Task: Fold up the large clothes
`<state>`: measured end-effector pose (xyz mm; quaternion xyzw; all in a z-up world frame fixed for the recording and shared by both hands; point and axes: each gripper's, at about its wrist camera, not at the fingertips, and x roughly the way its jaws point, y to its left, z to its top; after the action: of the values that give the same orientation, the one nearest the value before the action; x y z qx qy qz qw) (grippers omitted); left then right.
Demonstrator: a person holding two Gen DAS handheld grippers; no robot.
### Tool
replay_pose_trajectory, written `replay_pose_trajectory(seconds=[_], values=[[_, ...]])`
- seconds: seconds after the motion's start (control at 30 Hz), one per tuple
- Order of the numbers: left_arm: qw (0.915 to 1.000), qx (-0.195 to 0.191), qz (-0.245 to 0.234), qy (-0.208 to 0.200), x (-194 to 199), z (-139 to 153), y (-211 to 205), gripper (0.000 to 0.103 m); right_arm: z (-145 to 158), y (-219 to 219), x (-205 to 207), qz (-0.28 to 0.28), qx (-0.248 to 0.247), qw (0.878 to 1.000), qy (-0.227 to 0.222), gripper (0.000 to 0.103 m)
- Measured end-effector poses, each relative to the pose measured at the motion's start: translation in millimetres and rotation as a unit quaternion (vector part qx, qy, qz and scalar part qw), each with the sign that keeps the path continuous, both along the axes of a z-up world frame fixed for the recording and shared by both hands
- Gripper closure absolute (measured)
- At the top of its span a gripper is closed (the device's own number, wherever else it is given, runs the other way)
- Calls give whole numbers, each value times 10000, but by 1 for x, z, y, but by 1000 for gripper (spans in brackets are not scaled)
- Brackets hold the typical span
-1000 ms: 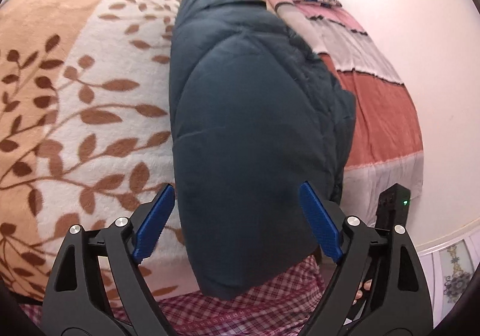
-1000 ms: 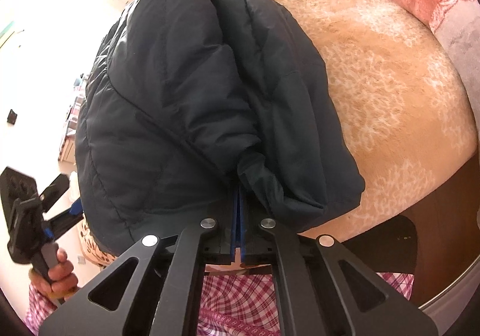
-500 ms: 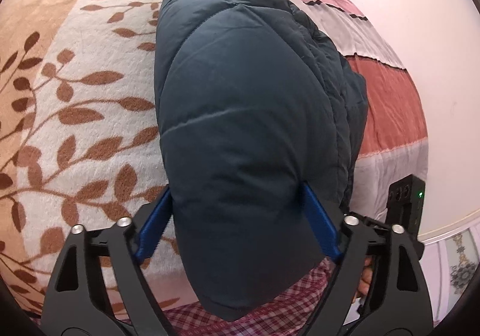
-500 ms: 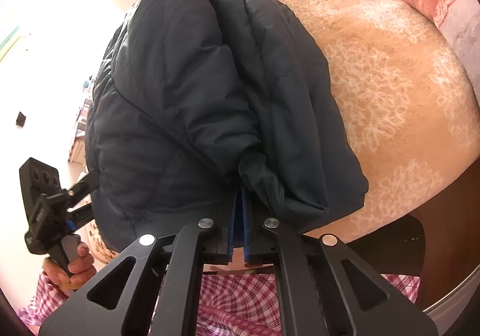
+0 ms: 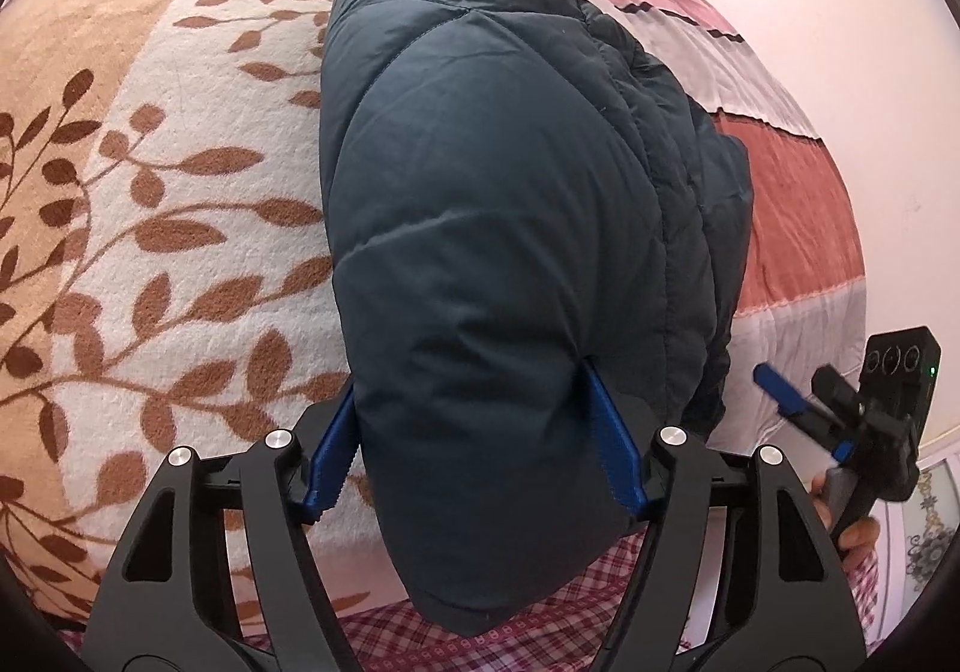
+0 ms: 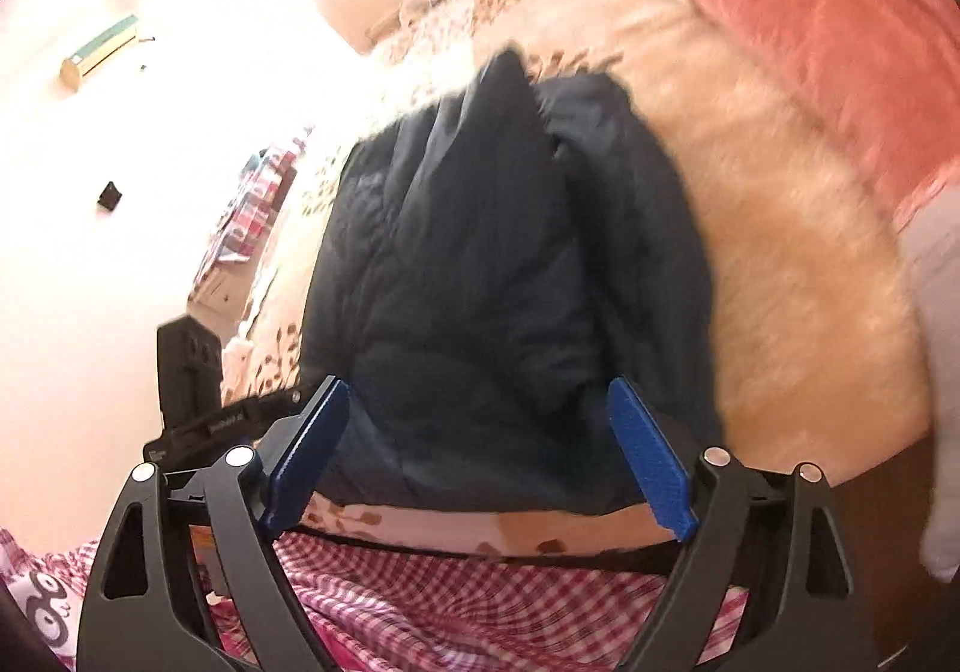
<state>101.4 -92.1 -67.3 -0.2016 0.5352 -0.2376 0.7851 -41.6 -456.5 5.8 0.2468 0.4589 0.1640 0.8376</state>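
The dark blue puffer jacket lies folded on the leaf-patterned blanket of the bed, its near end hanging over the edge. The left gripper has just been closing and its pads now press the padded end. The right gripper has just been opening and stands wide, holding nothing. A good grip takes all layers together, deep enough that the slippery fabric does not slide out

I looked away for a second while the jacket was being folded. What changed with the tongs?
The right tongs let go of the jacket, just opened wide and lifted back. The left tongs closed in, now pressing its near end. The jacket stays folded on the leaf-patterned blanket.
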Motion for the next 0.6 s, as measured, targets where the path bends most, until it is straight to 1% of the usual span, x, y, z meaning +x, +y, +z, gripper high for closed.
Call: replay_pose_trajectory(seconds=[0.03,0.1,0.2,0.3,0.4,0.43,0.5,0.6], values=[[10000,8,5,7,0,0,0,34,1,-4,0,-36,-70,10000,-1,17],[10000,42,5,9,0,0,-2,34,-8,-21,9,-130,-175,9995,230,16],[10000,80,16,26,1,1,-3,34,-28,-40,22,-173,48,9984,534,16],[9999,132,23,32,1,2,-6,33,-49,-54,37,-175,462,9958,770,15],[9998,175,31,54,2,3,-7,33,-61,-52,52,-10,815,9932,833,10],[9998,191,34,58,2,3,-8,33,-63,-52,56,54,831,9931,829,7],[9997,218,42,65,3,3,-9,33,-67,-44,61,118,838,9927,859,7],[9996,259,54,70,3,4,-12,32,-78,-44,72,245,986,9904,936,6]])
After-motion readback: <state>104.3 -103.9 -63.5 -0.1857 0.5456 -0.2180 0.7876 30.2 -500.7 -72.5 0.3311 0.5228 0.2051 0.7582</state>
